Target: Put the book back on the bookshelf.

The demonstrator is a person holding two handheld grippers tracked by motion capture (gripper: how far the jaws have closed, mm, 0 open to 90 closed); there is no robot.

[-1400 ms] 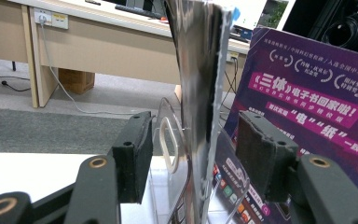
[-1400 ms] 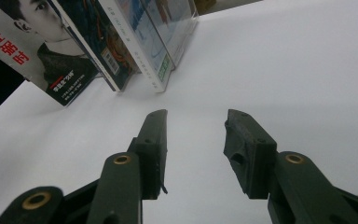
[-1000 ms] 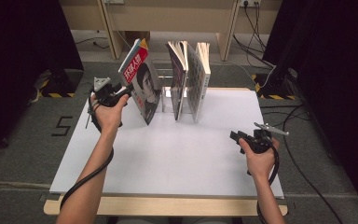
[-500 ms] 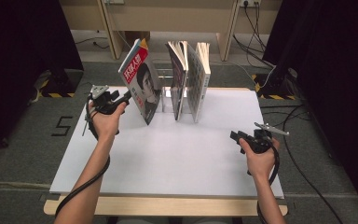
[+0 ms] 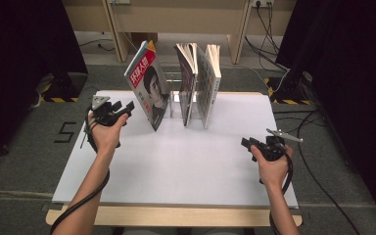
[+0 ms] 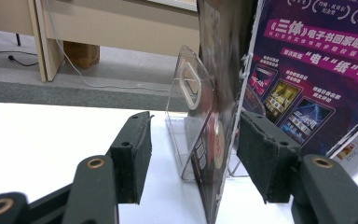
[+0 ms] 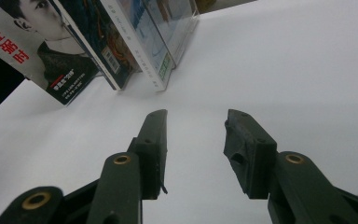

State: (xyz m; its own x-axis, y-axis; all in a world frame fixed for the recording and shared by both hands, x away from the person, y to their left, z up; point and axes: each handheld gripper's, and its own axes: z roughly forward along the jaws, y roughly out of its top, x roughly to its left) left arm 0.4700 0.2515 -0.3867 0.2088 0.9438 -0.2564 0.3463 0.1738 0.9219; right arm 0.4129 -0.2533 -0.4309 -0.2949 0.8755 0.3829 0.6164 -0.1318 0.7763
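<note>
- The magazine [image 5: 149, 83] was seen standing tilted on the white table [image 5: 186, 161], with its lower edge at the clear plastic rack [image 6: 189, 112] and its top leaned away from that rack.
- Two other books [image 5: 199, 81] were held upright in the rack, just beside the magazine, on the side far from the left gripper.
- The left gripper [image 5: 122, 108] was held by the left hand [image 5: 105, 132] just beside the rack, and its jaws were pointed at the magazine.
- In the left gripper view, the lower edge of the magazine was seen between the two jaws. The jaws were spread apart, and a gap was seen between the left pad and the cover, so the magazine was not gripped.
- The right gripper [image 5: 246, 143] was held well apart from the rack, above the bare table.
- Its jaws were parted, and nothing was held between them.
</note>
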